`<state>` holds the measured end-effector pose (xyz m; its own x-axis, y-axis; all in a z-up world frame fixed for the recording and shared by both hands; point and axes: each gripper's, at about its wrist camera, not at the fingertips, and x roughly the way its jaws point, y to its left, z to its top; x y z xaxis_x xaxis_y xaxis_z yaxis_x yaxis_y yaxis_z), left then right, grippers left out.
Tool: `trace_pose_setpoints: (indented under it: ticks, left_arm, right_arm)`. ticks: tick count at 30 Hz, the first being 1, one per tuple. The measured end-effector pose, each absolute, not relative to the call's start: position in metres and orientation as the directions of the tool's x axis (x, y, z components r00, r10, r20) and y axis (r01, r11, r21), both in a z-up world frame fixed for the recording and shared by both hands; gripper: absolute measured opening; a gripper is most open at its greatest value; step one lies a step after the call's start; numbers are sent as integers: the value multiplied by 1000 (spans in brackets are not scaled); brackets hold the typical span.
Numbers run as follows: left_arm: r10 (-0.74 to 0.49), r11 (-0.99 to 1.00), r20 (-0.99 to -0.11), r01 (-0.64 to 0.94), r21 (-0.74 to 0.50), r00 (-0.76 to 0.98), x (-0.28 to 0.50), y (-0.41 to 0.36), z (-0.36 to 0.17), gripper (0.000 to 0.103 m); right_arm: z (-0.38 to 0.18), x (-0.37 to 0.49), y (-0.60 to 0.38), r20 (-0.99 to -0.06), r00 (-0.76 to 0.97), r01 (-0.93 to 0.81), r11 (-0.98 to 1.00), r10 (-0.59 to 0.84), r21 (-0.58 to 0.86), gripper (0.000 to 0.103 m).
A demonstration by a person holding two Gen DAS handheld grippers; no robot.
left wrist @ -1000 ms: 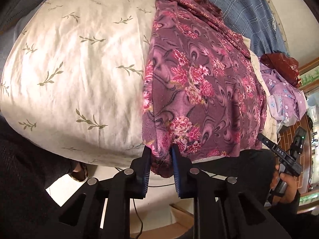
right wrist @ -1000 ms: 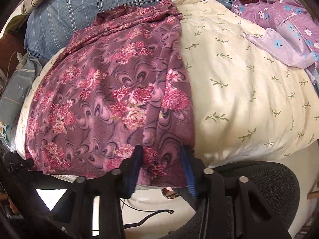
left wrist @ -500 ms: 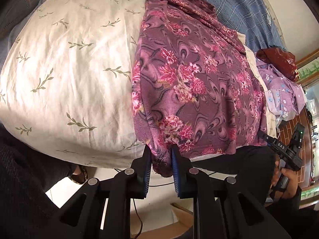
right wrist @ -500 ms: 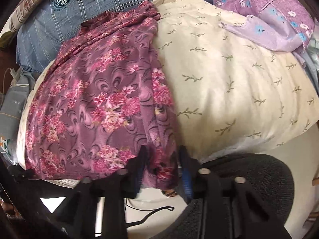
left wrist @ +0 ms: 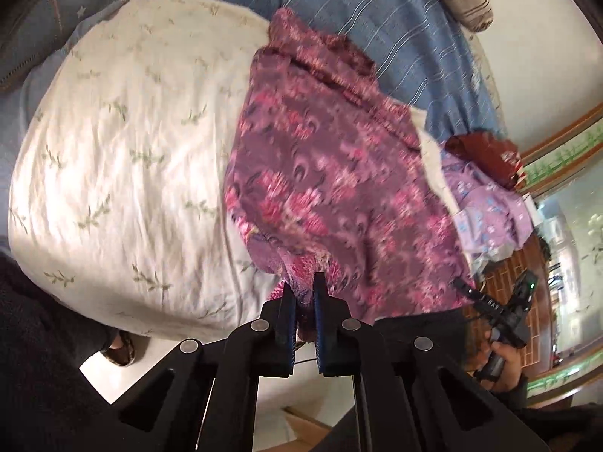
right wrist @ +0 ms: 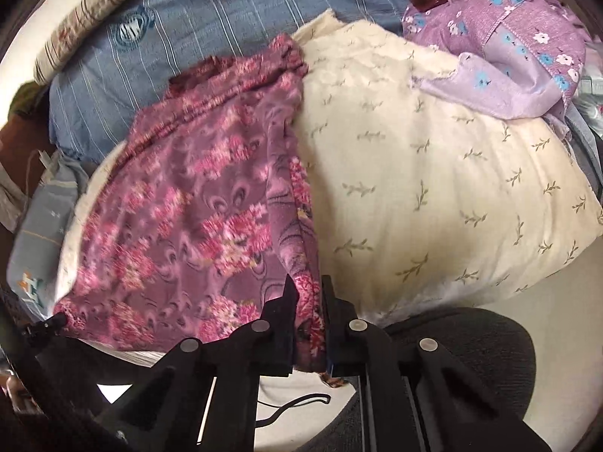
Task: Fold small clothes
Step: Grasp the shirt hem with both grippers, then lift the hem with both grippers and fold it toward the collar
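On a bed spread with a cream sheet (left wrist: 124, 173), a floral garment (left wrist: 339, 188) lies lengthwise, its near hem lifted off the edge. The left claw (left wrist: 303, 293) is clamped on one hem corner; the right claw (right wrist: 308, 297) is closing on the other, fabric pinched between its pads. A lilac shirt (right wrist: 520, 49) sits apart.

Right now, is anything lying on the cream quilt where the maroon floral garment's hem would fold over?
Nothing visible. Both grippers pinch the floral garment's near hem; the lilac shirt sits at the cream quilt's far corner.
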<state>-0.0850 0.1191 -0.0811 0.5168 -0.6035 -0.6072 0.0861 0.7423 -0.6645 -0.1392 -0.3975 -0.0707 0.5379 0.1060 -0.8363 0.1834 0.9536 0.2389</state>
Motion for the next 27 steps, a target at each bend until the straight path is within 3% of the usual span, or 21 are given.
trace_pose_setpoints:
  ticks: [14, 27]
  left_arm:
    - [-638, 663, -430, 172, -729, 638, -75, 159, -16, 5]
    - [-558, 757, -468, 190, -625, 685, -19, 138, 16, 5]
  right_arm:
    - [8, -131, -414, -694, 693, 121, 917, 195, 379, 8]
    - [34, -69, -418, -641, 740, 84, 918, 203, 388, 7]
